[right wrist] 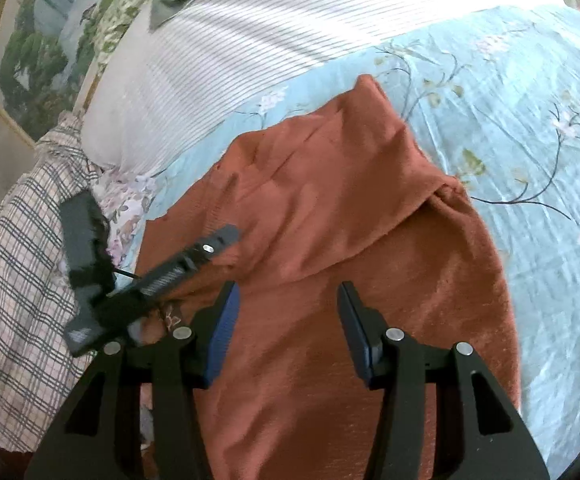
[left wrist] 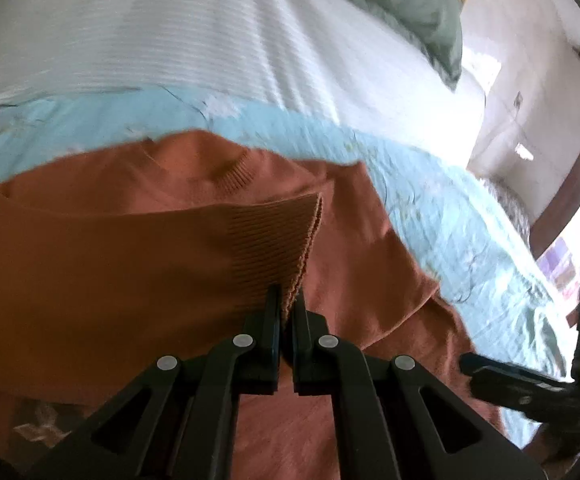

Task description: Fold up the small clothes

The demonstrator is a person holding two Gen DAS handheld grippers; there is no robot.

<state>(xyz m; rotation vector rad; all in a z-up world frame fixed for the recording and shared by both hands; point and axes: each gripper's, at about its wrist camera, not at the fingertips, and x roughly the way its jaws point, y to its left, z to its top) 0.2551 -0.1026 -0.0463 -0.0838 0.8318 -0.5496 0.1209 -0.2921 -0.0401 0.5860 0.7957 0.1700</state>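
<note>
A rust-orange knit sweater point(left wrist: 137, 264) lies on the light blue floral bedspread point(left wrist: 450, 216). My left gripper point(left wrist: 287, 300) is shut on the sweater's ribbed edge point(left wrist: 281, 240) and holds it lifted over the body of the garment. In the right wrist view the sweater point(right wrist: 350, 240) is spread below my right gripper point(right wrist: 287, 292), which is open and empty just above the cloth. The left gripper point(right wrist: 209, 248) shows at the left of that view, and part of the right gripper point(left wrist: 522, 388) shows at the lower right of the left wrist view.
A white striped pillow point(right wrist: 229, 52) lies beyond the sweater. A grey-green cloth point(left wrist: 402, 4) sits behind it. A plaid cloth point(right wrist: 21, 280) lies at the bed's left edge. A framed landscape picture point(right wrist: 41, 40) hangs on the wall.
</note>
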